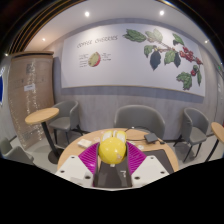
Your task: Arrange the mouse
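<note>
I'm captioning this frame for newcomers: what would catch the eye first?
A rounded yellow mouse sits clamped between the gripper's pink-padded fingers, above a round wooden table. Beyond the grey chairs, a large green leaf mural spreads across the white wall.

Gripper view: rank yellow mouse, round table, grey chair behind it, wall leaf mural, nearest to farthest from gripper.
1. Yellow mouse, between the gripper fingers, apparently clamped.
2. Round table, just beyond the fingers.
3. Grey chair, behind the table.
4. Leaf mural, high on the back wall.
</note>
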`<state>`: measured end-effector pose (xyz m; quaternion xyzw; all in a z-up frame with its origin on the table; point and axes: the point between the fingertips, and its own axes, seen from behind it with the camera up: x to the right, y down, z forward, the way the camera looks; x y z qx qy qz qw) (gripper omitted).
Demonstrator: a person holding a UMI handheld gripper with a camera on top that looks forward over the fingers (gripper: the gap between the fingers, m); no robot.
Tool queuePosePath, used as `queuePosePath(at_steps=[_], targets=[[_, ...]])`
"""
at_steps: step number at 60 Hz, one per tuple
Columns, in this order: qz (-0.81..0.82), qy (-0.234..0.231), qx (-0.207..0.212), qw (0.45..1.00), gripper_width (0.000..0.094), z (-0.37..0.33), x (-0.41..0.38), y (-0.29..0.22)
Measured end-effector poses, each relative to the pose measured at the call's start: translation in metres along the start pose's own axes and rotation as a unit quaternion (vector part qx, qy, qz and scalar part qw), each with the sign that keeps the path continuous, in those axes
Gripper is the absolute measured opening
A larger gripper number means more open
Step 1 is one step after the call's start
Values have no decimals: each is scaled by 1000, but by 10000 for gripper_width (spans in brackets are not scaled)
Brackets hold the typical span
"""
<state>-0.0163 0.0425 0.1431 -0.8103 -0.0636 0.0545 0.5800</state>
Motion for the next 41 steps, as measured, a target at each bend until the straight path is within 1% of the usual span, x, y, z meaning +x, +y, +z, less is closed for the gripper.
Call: queuePosePath(at_steps=[1, 3, 4, 7, 8, 11, 17, 20, 21, 25, 27, 29, 32, 33, 35, 41], targets=[[0, 15, -9, 1000, 382, 3, 9, -1], [0, 39, -30, 999, 381, 8, 30, 14], [-1, 46, -40, 998, 382, 8, 47, 34], [6, 57, -78, 995, 380, 15, 68, 65], [4, 58, -86, 995, 380, 16, 82, 89], [5, 55, -119, 991, 382, 19, 84, 101], [11, 48, -156, 987, 383, 29, 87, 141], [27, 35, -173, 984, 412, 24, 90, 152], [33, 31, -176, 983, 447, 23, 90, 154], [42, 13, -172, 984, 499, 32, 86, 151], [35, 5, -171, 985, 534, 24, 88, 151], [22, -4, -167, 986, 635, 19, 89, 149], [3, -20, -153, 988, 845, 8, 88, 140], [1, -25, -147, 989, 874, 1, 87, 137], [0, -34, -136, 990, 846, -11, 87, 133], [4, -66, -126, 990, 848, -52, 87, 130]])
